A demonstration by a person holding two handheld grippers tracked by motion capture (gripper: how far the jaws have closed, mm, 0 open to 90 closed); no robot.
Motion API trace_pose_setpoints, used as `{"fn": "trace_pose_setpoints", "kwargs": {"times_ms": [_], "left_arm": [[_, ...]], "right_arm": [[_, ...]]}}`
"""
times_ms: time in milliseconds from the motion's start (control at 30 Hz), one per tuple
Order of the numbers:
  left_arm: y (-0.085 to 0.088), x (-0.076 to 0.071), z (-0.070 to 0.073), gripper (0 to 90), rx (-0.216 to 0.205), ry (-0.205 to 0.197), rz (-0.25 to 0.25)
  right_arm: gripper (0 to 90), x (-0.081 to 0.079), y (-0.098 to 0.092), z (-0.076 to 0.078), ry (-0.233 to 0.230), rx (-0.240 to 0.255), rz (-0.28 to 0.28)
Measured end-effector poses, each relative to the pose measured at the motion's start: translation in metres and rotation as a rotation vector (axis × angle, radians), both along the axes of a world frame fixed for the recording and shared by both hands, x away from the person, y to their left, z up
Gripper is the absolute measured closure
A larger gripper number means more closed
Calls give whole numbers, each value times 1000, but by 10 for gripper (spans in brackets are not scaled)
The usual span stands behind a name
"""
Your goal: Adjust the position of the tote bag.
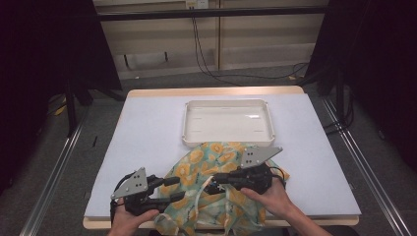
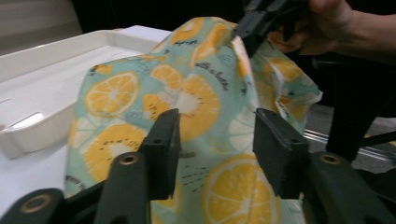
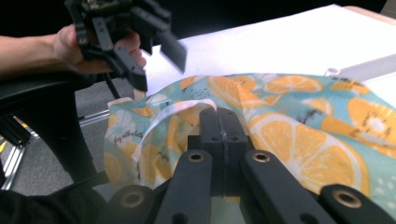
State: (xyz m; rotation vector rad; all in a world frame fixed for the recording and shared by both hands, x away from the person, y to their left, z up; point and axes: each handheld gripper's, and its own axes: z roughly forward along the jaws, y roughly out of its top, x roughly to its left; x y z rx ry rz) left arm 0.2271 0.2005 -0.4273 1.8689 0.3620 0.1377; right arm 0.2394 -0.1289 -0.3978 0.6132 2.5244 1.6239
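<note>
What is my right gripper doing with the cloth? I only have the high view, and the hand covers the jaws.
Observer: In the right gripper view, the right gripper is shut, its two jaws pressed together on a fold of the fruit-print cloth.
Operator: And the left one, is it gripping too?
Observer: No. The left gripper is open, with the cloth lying between and beyond its jaws, not pinched.
Operator: Anything on the cloth I can't make out from above?
Observer: A white strap or hem runs along the cloth's edge just ahead of the right gripper.
Operator: Is the tray touched by the cloth?
Observer: In the left gripper view the cloth laps against the white tray at its near rim.
</note>
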Motion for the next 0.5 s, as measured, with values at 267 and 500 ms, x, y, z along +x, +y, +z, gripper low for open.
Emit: {"fn": "trace_pose_setpoints", "kwargs": {"times_ms": [267,500], "left_arm": [[-4,5,6,493,-27,-3,3],[-1,-7,0,599,-11,21,-46]], "right_arm": [[900,15,2,11,-9,22,-31],[900,29,-4,14,-19,39,-78]]}}
